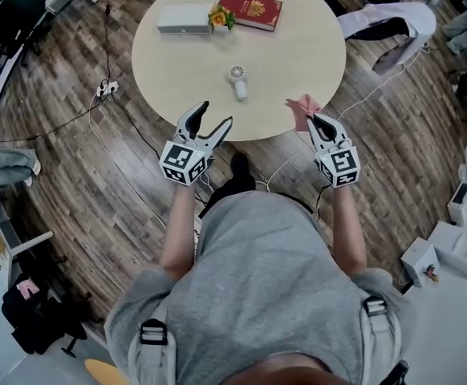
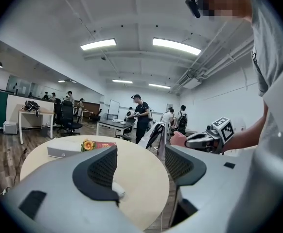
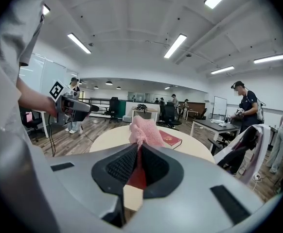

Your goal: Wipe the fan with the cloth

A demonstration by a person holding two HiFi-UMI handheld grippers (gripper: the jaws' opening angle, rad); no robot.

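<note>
A small white hand fan [image 1: 237,82] lies on the round beige table [image 1: 177,62], near its front half. In the left gripper view only its handle end [image 2: 117,192] shows beside the left pad. My left gripper [image 1: 214,119] hangs at the table's near edge, left of the fan, jaws open and empty [image 2: 140,166]. My right gripper [image 1: 311,119] is at the near right edge, shut on a pink cloth [image 1: 302,107] that bunches out past its tips [image 3: 144,132].
At the table's far side lie a white box [image 1: 184,18], a small orange flower [image 1: 220,18] and a red book [image 1: 252,9]. A chair draped with white clothing [image 1: 394,24] stands right of the table. Cables and a power strip [image 1: 107,89] lie on the wooden floor.
</note>
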